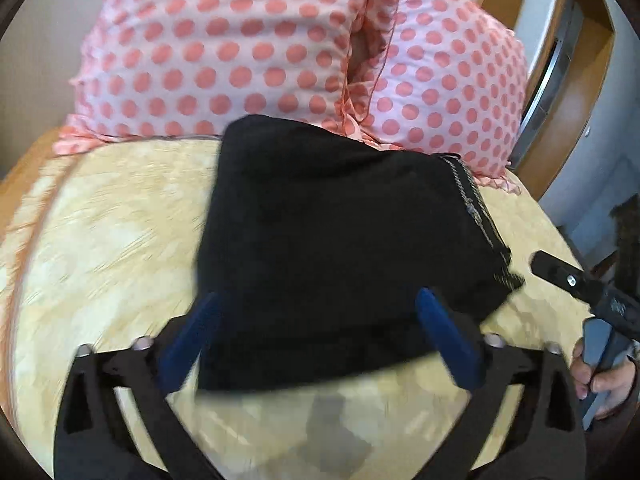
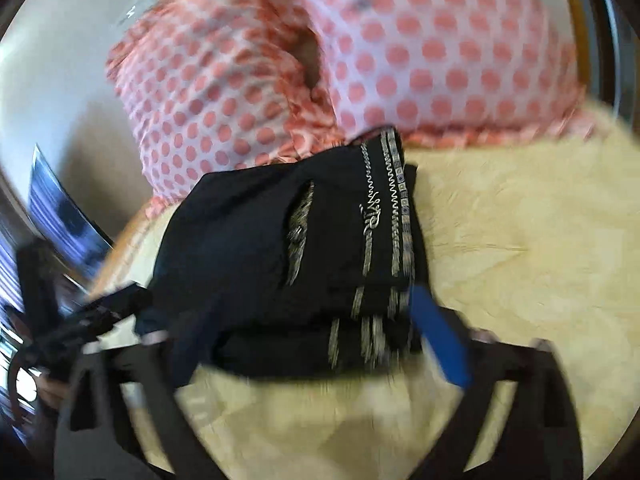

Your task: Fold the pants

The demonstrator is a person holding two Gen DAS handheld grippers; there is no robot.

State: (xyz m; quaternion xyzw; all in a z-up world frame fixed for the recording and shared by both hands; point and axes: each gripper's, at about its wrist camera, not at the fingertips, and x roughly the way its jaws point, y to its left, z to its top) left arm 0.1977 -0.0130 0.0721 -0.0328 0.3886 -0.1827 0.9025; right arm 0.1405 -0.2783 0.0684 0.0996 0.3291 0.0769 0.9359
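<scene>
The black pants [image 1: 336, 240] lie folded into a compact bundle on the yellow bedspread [image 1: 112, 220]; silver embroidered trim runs along their right edge. My left gripper [image 1: 320, 304] is open, its blue fingers [image 1: 444, 340] spread on either side of the bundle's near edge. In the right wrist view the pants [image 2: 280, 248] show layered folds with silver trim. My right gripper [image 2: 288, 320] is open, its right blue finger [image 2: 440, 336] beside the bundle, and its left finger is blurred. The right gripper also shows at the right edge of the left wrist view [image 1: 576, 284].
Two pink pillows with coral polka dots [image 1: 248, 52] lean at the head of the bed just behind the pants. A wooden headboard [image 1: 568, 92] curves at the right. The bedspread [image 2: 520, 240] stretches to the right of the pants. The left gripper's frame [image 2: 96, 312] shows at the left.
</scene>
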